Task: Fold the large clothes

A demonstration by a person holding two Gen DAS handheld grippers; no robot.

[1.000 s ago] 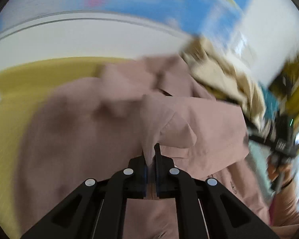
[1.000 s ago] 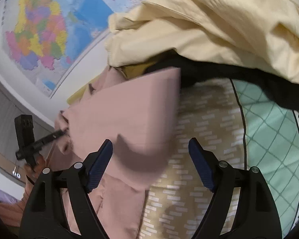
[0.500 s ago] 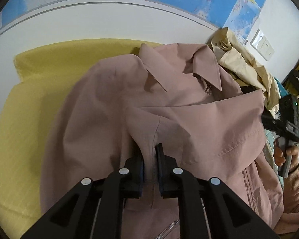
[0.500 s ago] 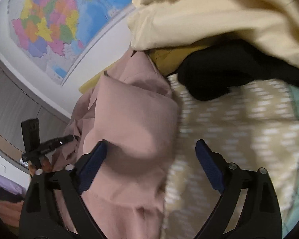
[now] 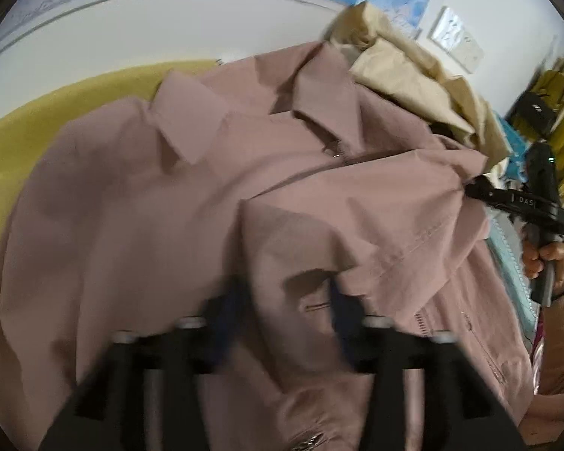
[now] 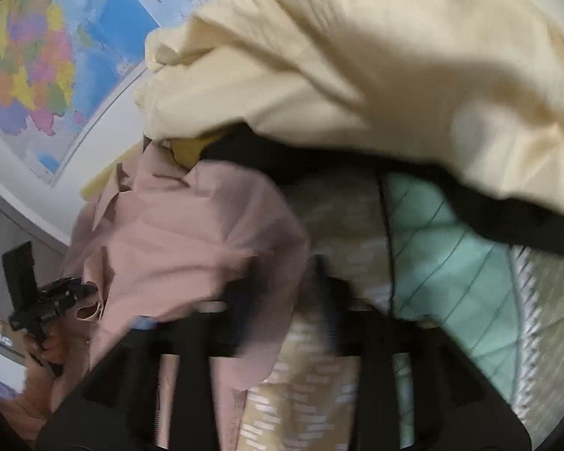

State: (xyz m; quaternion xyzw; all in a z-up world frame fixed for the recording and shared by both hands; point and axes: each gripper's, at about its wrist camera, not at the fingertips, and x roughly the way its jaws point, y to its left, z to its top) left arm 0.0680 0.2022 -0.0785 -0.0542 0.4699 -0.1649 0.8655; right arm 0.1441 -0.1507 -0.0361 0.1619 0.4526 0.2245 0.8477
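A dusty-pink jacket (image 5: 191,195) lies collar up on a yellow sheet (image 5: 56,112), one sleeve folded across its front. My left gripper (image 5: 285,300) is blurred at the lower edge; its jaws are opening, and the folded sleeve lies loose between them. In the right wrist view the left gripper (image 6: 84,293) sits by the jacket's cuff. My right gripper (image 6: 291,300) hovers at the jacket's (image 6: 191,233) side edge, jaws opening, with the cloth edge beside its left finger and not pinched. The right gripper (image 5: 473,189) also shows at the jacket's right edge, held by a hand (image 5: 545,259).
A heap of cream garments (image 6: 376,67) over a black one (image 6: 507,218) lies just beyond the jacket. Under them is a teal and beige quilted bedspread (image 6: 443,263). A wall map (image 6: 37,75) hangs behind, and a wall switch (image 5: 457,39) is at the upper right.
The left jaws have parted and let go of the sleeve fold, which now rests on the jacket. The right fingers stand closer together than before and have shifted over the jacket's edge.
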